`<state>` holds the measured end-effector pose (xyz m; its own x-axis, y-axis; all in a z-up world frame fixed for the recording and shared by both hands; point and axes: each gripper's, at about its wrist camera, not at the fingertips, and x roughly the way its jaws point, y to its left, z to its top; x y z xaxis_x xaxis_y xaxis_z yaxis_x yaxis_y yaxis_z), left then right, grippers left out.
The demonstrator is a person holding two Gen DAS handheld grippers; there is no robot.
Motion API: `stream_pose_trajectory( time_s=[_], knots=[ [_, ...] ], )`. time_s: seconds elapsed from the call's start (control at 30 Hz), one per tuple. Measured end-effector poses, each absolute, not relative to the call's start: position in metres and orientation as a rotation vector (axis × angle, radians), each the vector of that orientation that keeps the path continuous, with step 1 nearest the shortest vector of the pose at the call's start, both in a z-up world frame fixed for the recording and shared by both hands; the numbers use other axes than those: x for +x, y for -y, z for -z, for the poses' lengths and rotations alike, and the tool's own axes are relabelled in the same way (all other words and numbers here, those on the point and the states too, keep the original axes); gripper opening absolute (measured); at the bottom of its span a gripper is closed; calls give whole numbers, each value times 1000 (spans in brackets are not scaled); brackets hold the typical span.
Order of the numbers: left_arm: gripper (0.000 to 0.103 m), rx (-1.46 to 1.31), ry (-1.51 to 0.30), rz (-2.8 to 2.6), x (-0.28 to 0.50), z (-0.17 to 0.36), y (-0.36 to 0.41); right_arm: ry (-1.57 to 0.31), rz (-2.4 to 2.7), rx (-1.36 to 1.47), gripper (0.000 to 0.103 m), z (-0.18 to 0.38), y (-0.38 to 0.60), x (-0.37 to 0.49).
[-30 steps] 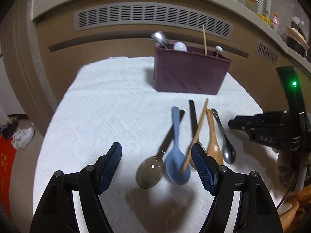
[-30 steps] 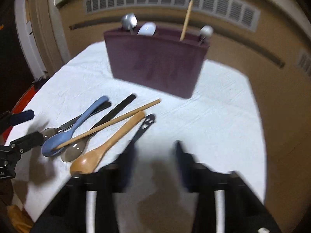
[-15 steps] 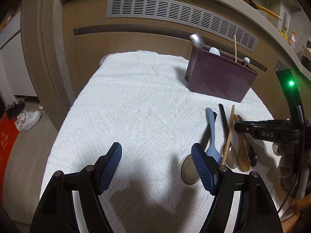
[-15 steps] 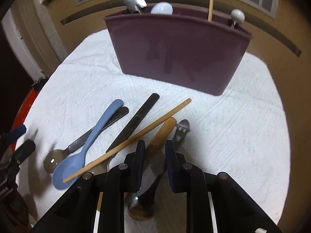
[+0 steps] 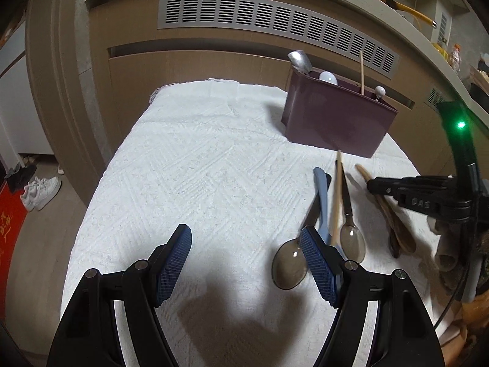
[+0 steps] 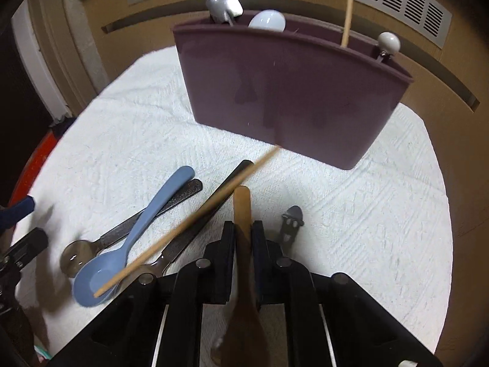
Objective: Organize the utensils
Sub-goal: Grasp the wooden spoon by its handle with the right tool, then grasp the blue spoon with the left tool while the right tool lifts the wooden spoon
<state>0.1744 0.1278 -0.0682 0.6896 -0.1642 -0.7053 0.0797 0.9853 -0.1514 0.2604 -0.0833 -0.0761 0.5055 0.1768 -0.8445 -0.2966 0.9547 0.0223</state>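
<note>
Right hand-held gripper (image 6: pixel 243 238) clamped on the wooden spoon (image 6: pixel 243 211).
Its body reads "DAS"; left hand-held gripper (image 5: pixel 244 246) gapes wide; chopstick (image 6: pixel 186 229) crosses the blue spoon (image 6: pixel 134 241).

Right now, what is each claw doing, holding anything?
Left gripper: open, holding nothing.
Right gripper: closed on the wooden spoon.

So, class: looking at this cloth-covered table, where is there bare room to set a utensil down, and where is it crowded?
Bare cloth stretches from the table's left edge to the maroon holder and the blue spoon. A second patch lies right of the grey handle, below the holder. The crowded spot: the overlapping spoons and chopstick beside the right gripper, shut on the wooden spoon.
</note>
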Motion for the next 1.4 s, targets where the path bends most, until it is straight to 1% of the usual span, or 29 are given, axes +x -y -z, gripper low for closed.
stream_pose_trajectory(
  time_s=[0.07, 0.13, 0.2, 0.23, 0.27, 0.3, 0.4, 0.67, 0.83, 1.07, 1.23, 1.27, 1.3, 1.33, 1.37, 1.4],
  knots=[
    [74, -90, -802, 174, 177, 65, -117, -961, -291, -118, 10, 64, 95, 252],
    [71, -79, -805, 240, 183, 61, -105, -925, -294, -109, 10, 52, 106, 244],
    [59, -61, -821, 306, 193, 58, -91, -900, -292, -94, 10, 43, 120, 237],
    [56, -41, -838, 330, 202, 57, -82, -891, -289, -88, 10, 40, 125, 234],
    [47, -23, -848, 341, 208, 56, -76, -885, -286, -85, 10, 38, 129, 231],
    [41, 2, -860, 353, 216, 56, -68, -878, -284, -85, 10, 37, 132, 228],
    [36, 62, -919, 368, 244, 60, -48, -859, -289, -91, 10, 36, 142, 218],
    [35, 160, -1059, 362, 297, 78, -11, -841, -331, -88, 10, 42, 152, 209],
    [35, 181, -1090, 352, 314, 83, 3, -848, -357, -63, 10, 45, 153, 210],
    [35, 101, -1166, 321, 324, 90, -12, -842, -360, -64, 10, 42, 153, 205],
    [34, 50, -1152, 335, 319, 92, -22, -851, -372, -63, 10, 43, 146, 205],
    [30, 64, -1135, 336, 317, 92, -21, -855, -373, -63, 10, 43, 145, 206],
    [22, 90, -1113, 329, 313, 92, -19, -859, -372, -63, 10, 44, 143, 206],
    [17, 99, -1097, 329, 310, 92, -18, -861, -370, -66, 10, 44, 141, 206],
    [14, 86, -1088, 331, 305, 93, -19, -862, -369, -70, 10, 44, 141, 206],
    [14, 72, -1082, 329, 302, 92, -20, -862, -370, -74, 10, 43, 139, 205]
  ],
)
